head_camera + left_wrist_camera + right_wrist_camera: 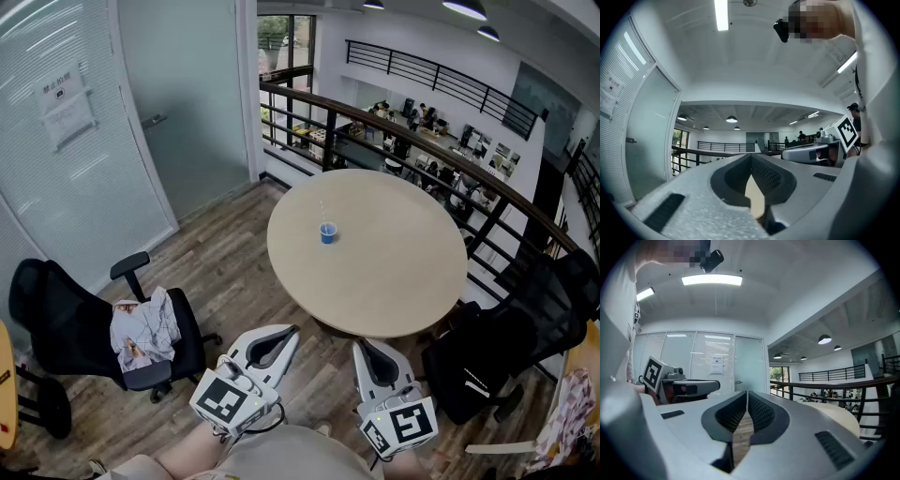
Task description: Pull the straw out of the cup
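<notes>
None of the pulling was done yet. The straw [323, 212] stood in the small blue cup [327, 234], its thin pale stem rising above the rim, and the cup sat by itself a little left of the middle of the round surface [403, 281].

My left gripper [281, 339] and my right gripper [367, 354] hung low in front of me, side by side and well apart from the cup, with bare floor between me and the surface's near edge. The fingers of each were pressed together at the tips, with nothing between them.

By my reckoning everything was left to do: walk up, reach over the surface, spread one pair of fingers around the straw, close on it and lift it clear, perhaps steadying the cup with the other pair.

The cup was the only container I could see, and the straw was all I could make out in it. Whether it also held a drink was too small to tell.
</notes>
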Demonstrator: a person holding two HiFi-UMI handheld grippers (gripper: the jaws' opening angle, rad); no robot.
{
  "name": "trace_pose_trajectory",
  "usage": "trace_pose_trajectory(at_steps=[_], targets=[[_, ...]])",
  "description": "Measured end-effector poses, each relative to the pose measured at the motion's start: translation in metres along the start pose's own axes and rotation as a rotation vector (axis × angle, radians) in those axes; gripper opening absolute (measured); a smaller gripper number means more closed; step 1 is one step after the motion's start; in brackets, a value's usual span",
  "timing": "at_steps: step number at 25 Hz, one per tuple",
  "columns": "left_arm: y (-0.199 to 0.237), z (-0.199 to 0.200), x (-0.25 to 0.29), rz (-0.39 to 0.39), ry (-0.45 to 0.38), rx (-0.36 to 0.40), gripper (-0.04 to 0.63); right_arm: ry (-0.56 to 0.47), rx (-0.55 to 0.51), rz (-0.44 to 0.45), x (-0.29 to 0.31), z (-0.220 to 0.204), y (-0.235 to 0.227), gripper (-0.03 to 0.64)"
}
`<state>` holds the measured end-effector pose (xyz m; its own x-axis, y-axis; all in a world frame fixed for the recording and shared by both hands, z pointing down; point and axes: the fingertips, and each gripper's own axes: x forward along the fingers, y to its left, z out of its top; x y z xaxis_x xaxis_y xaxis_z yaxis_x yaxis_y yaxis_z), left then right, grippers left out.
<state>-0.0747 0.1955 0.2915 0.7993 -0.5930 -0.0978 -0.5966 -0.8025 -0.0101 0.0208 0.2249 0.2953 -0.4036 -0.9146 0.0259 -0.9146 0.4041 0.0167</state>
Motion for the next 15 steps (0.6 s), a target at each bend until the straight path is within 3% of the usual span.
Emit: trace_pose_trajectory(at_steps=[15], targets=[[-0.011, -0.006, 0.0, -0.033, 0.019, -0.012, 0.012, 0.004, 0.003, 0.004, -0.005, -0.002, 0.01, 0.028]])
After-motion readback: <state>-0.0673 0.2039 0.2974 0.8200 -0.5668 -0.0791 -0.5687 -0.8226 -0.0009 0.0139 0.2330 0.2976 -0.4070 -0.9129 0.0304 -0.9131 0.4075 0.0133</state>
